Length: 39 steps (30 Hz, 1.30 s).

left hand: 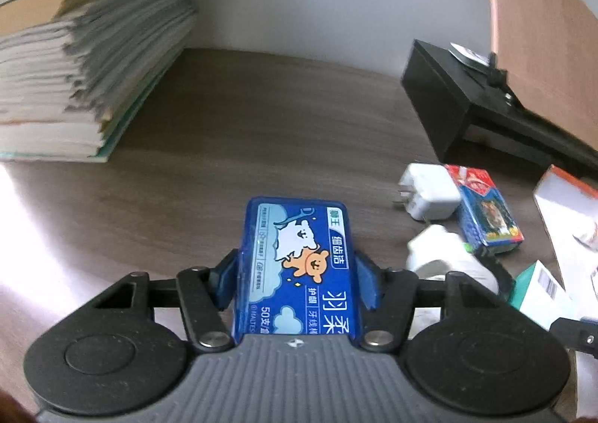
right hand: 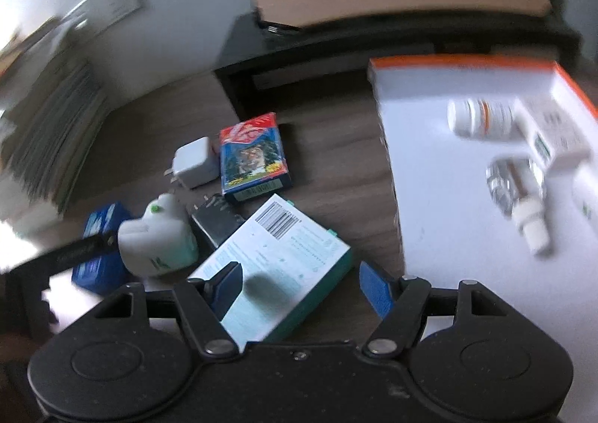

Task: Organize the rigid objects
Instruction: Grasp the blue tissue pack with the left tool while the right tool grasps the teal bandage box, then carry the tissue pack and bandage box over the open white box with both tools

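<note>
My left gripper is shut on a blue floss-pick box with cartoon bears, held above the brown table. The box also shows in the right wrist view. My right gripper is open and empty, hovering over a teal and white box. Ahead lie a white bottle, a white charger, a blue and red card pack and a dark adapter. A white tray with an orange rim on the right holds a pill bottle, a vial and a small carton.
A tall stack of papers stands at the left. A black monitor stand sits at the back right under a cardboard box. A white wall closes the back. Bare brown table lies between the papers and the stand.
</note>
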Tool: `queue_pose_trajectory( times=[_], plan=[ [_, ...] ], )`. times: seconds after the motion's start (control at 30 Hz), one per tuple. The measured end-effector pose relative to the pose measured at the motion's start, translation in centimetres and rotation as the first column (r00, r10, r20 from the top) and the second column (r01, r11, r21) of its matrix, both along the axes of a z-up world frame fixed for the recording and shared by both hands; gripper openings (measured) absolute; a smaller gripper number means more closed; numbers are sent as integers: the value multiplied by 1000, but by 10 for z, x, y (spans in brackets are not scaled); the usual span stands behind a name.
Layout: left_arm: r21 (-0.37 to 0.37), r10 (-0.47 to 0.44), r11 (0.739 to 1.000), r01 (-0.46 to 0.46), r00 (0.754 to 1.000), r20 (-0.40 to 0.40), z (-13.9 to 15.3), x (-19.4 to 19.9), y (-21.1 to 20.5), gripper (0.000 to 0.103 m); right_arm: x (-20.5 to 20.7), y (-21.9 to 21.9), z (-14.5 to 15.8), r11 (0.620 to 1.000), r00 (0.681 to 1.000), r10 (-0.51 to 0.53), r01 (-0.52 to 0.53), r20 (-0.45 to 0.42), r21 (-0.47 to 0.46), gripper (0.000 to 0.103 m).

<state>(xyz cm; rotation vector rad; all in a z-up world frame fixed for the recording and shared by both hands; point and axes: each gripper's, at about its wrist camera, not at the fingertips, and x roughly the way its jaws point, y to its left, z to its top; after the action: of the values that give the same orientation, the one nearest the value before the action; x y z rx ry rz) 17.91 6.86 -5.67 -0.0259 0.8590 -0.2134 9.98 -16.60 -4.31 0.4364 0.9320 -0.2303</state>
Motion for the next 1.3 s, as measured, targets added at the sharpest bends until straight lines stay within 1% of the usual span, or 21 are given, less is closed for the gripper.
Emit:
queue_pose_trajectory(
  times=[0.1, 0.17, 0.23, 0.27, 0.3, 0.4, 0.47, 0.5, 0.53, 0.57, 0.6, 0.63, 0.73, 0.83, 0.97, 1.17, 1.3],
  plan=[
    [-16, 11, 1000, -11, 1000, 3, 3, -1, 9, 63, 7, -1, -2, 990, 996, -80, 82, -27, 112, 83],
    [-16, 4, 1000, -4, 1000, 6, 6, -3, 12, 63, 11, 0, -4, 974, 985, -159, 168, -71, 150, 83],
    [-20, -8, 1000, 8, 1000, 9, 8, -4, 16, 63, 17, 2, -8, 955, 970, -222, 237, -104, 177, 87],
    [-22, -10, 1000, 10, 1000, 11, 9, -5, 17, 63, 20, 4, -10, 950, 965, -236, 254, -115, 181, 89],
    [-24, -13, 1000, 13, 1000, 15, 10, -6, 20, 63, 24, 7, -12, 946, 960, -249, 269, -129, 181, 94],
    [-21, -17, 1000, 17, 1000, 20, 12, -7, 23, 63, 34, 19, -14, 947, 951, -283, 298, -124, 123, 102],
    [-25, -25, 999, 26, 1000, 17, 13, -9, 26, 63, 41, 28, -15, 957, 954, -275, 284, -121, 65, 103],
    [-24, -28, 999, 28, 999, 20, 13, -10, 26, 63, 45, 34, -16, 967, 960, -252, 254, -122, 2, 103],
    [-21, -32, 999, 32, 999, 23, 14, -11, 27, 63, 48, 40, -18, 976, 968, -213, 207, -131, -60, 102],
    [-21, -34, 999, 34, 999, 25, 15, -13, 27, 63, 50, 46, -19, 985, 979, -149, 135, -136, -104, 100],
    [-22, -33, 999, 34, 999, 29, 17, -15, 28, 63, 47, 48, -19, 987, 984, -122, 106, -131, -122, 96],
    [-22, -31, 999, 32, 999, 31, 19, -17, 28, 63, 41, 46, -19, 988, 987, -112, 99, -113, -118, 91],
    [-22, -28, 999, 29, 999, 34, 23, -22, 26, 63, 25, 38, -16, 989, 994, -76, 66, -74, -130, 84],
    [-24, -37, 999, 38, 998, 43, 28, -30, 18, 63, 7, 27, -8, 984, 999, -38, 32, -32, -177, 84],
    [-30, -52, 998, 54, 997, 57, 35, -42, 2, 63, -13, 5, -1, 983, 999, -41, 40, -4, -180, 84],
    [-44, -82, 995, 85, 994, 76, 47, -64, -28, 63, -41, -18, 20, 974, 996, -35, 54, 88, -221, 83],
    [-53, -119, 991, 124, 989, 90, 55, -80, -56, 63, -60, -37, 35, 967, 989, -44, 78, 140, -244, 83]
  ],
)
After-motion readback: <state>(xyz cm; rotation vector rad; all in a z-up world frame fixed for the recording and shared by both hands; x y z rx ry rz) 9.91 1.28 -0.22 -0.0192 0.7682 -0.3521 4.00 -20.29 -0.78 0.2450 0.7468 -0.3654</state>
